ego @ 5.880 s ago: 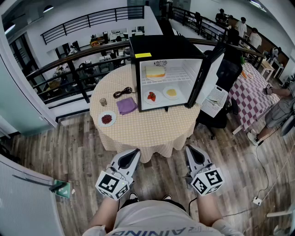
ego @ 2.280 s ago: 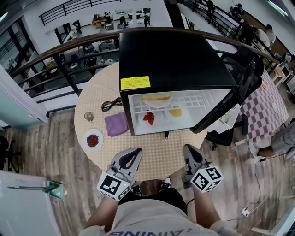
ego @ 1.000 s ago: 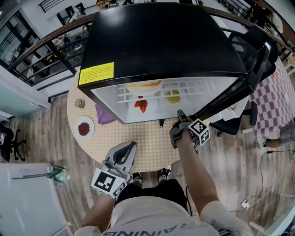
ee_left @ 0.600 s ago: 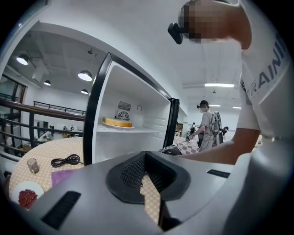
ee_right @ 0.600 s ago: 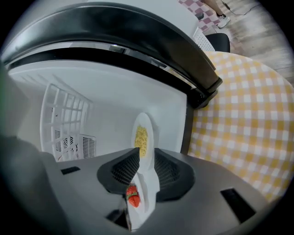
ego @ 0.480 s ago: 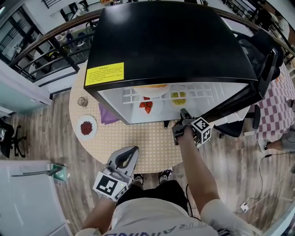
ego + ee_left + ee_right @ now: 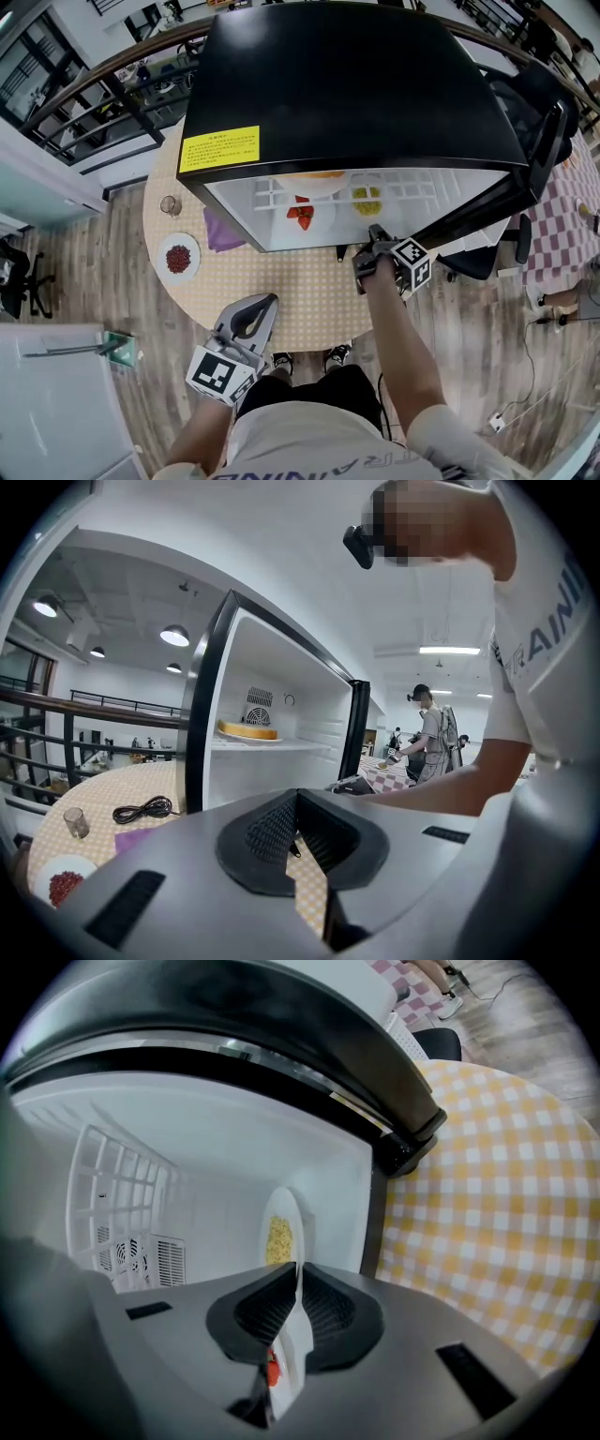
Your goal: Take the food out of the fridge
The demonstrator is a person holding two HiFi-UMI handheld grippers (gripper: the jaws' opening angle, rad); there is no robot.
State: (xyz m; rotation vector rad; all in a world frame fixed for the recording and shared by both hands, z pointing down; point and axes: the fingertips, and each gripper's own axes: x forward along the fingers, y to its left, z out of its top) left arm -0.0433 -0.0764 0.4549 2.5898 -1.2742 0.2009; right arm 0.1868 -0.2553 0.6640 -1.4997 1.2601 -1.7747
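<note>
Since the earliest frame you have stepped up to the bench point(image 7: 309, 281), and your right tool point(image 7: 375, 232) has gone from your hip to the open mouth of the fridge point(image 7: 347, 84). Its jaws have just been closing.

Head view: the plate of yellow food point(image 7: 367, 199) lies flat on the fridge floor, right half, directly ahead of the right tool. The strawberry plate point(image 7: 302, 214) sits beside it, toward the fridge's left. The cake point(image 7: 314, 175) is on the shelf above. Your left tool point(image 7: 270, 302) hangs outside the fridge at the bench edge, well apart from all food.

Left gripper view: jaws together, nothing between them.

Right gripper view: the tool is clenched on the near rim of the white plate, which is seen edge-on. The yellow food lies beyond the pads. The next move is probably a straight draw back out of the fridge, keeping the plate level.
</note>
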